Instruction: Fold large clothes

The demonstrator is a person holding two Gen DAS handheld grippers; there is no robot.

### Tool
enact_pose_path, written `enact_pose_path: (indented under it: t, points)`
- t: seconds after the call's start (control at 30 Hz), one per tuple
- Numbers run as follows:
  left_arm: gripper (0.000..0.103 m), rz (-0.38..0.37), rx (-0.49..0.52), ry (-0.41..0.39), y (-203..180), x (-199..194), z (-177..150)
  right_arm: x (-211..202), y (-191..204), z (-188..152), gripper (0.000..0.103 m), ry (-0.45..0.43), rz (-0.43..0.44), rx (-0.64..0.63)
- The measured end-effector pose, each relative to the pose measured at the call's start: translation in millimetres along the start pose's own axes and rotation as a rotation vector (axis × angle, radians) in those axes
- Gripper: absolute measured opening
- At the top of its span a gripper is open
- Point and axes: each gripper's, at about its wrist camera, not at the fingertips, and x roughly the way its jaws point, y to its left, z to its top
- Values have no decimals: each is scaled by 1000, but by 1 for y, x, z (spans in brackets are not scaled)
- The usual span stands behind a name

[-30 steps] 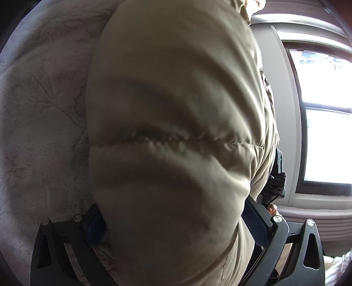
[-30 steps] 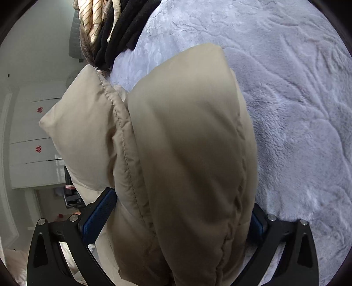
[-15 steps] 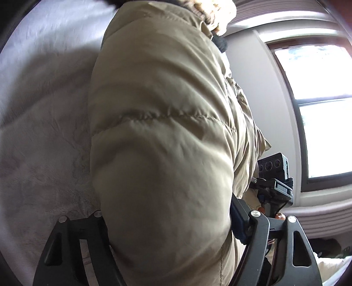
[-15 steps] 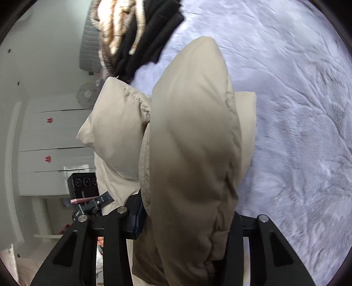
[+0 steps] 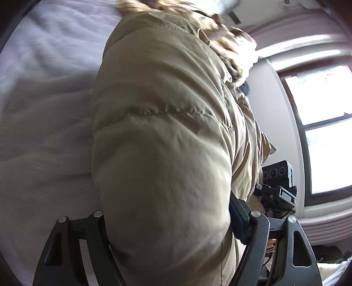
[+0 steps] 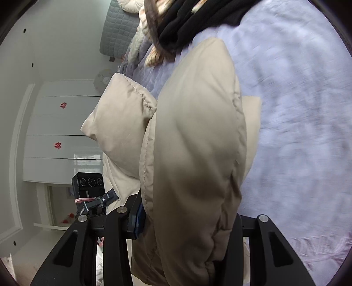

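A beige quilted puffer jacket (image 5: pixel 162 140) fills the left wrist view, with a fur-trimmed hood (image 5: pixel 222 37) at the top. My left gripper (image 5: pixel 167 231) is shut on a thick fold of it and holds it above the pale fleece bed cover (image 5: pixel 44 110). In the right wrist view the same jacket (image 6: pixel 198 143) bulges between the fingers. My right gripper (image 6: pixel 187 222) is shut on another fold of it. The fingertips of both grippers are hidden by the fabric.
A pile of black and striped clothes (image 6: pixel 187 19) lies at the far end of the bed cover (image 6: pixel 297 132). A white cabinet (image 6: pixel 59 132) stands at the left. A window (image 5: pixel 325 132) is at the right. The other gripper's camera shows in each view (image 5: pixel 278 176) (image 6: pixel 88 184).
Both grippers have lifted and swung with the jacket still held. The bed has dropped away, and more of the room, the window and the cabinet shows. The bed cover is blurred by motion.
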Motion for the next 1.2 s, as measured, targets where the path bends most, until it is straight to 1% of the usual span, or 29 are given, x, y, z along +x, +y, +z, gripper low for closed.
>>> enact_pose_path:
  t: [0.03, 0.1, 0.13, 0.2, 0.23, 0.27, 0.3, 0.37, 0.4, 0.43, 0.47, 0.5, 0.53, 0.57, 0.6, 0.63, 0.67, 0.7, 0.8, 0.83, 0.87, 0.9, 0.93, 0.97, 1.0, 1.07, 1.1, 1.17, 1.2]
  points:
    - [79, 9, -10, -1, 14, -4, 3, 13, 1, -1, 45, 5, -3, 4]
    - [84, 30, -29, 1, 38, -5, 6, 36, -2, -5, 45, 11, -18, 22]
    - [85, 43, -41, 4, 50, -2, 7, 46, -6, -6, 47, 8, -31, 35]
    - [91, 57, -76, 18, 71, 5, 11, 55, -12, -8, 54, -8, -66, 61]
    - [91, 54, -98, 26, 80, 7, 10, 57, -14, -9, 61, -15, -86, 77]
    - [91, 50, -105, 26, 83, 7, 7, 56, -15, -10, 64, -18, -100, 91]
    - [91, 56, -100, 19, 84, 3, 6, 54, -13, -12, 64, -21, -119, 99]
    - [91, 101, -69, -2, 82, -11, 3, 43, -4, -17, 66, -32, -186, 83]
    - [91, 132, -48, -15, 76, -15, 2, 30, 1, -21, 67, -45, -220, 68]
    - [91, 181, -17, -39, 69, -23, 0, 18, 8, -26, 67, -63, -258, 49]
    - [91, 213, 3, -59, 68, -31, 2, 4, 15, -31, 67, -95, -311, 28]
    - [91, 260, 30, -95, 62, -40, 1, -13, 23, -36, 66, -136, -363, 4]
    - [90, 292, 47, -123, 58, -49, 8, -23, 32, -42, 65, -170, -398, -21]
    - [82, 317, 67, -150, 56, -57, 14, -35, 40, -48, 49, -195, -406, -48]
    - [70, 334, 91, -171, 48, -62, 17, -42, 49, -51, 40, -202, -394, -70]
    - [67, 343, 108, -178, 40, -63, 22, -50, 54, -52, 30, -200, -380, -87]
    - [62, 348, 137, -190, 28, -62, 28, -50, 64, -57, 28, -186, -361, -120]
    - [57, 342, 165, -202, 24, -65, 34, -46, 74, -61, 26, -165, -351, -153]
    - [56, 308, 249, -213, -13, -45, 52, -25, 103, -82, 25, -77, -329, -258]
    - [56, 302, 272, -207, -24, -35, 51, -16, 107, -93, 25, -48, -340, -282]
    - [56, 309, 286, -202, -39, -21, 59, -3, 111, -100, 25, -20, -379, -310]
    - [56, 342, 310, -191, -50, 0, 64, 14, 111, -106, 25, 1, -438, -336]
    - [56, 383, 325, -180, -55, 16, 67, 21, 104, -114, 24, 20, -499, -345]
    - [56, 433, 330, -161, -60, 40, 73, 26, 94, -119, 19, 36, -544, -333]
    - [56, 457, 326, -150, -64, 59, 77, 30, 79, -124, 17, 49, -585, -305]
    - [56, 479, 332, -135, -65, 82, 80, 27, 56, -128, 10, 31, -637, -265]
    - [56, 502, 344, -128, -69, 93, 78, 24, 46, -128, 8, 17, -641, -238]
    - [56, 563, 404, -128, -79, 113, 72, 16, 25, -126, 6, -7, -614, -163]
    - [56, 590, 425, -129, -81, 116, 66, 15, 18, -125, 5, -13, -609, -147]
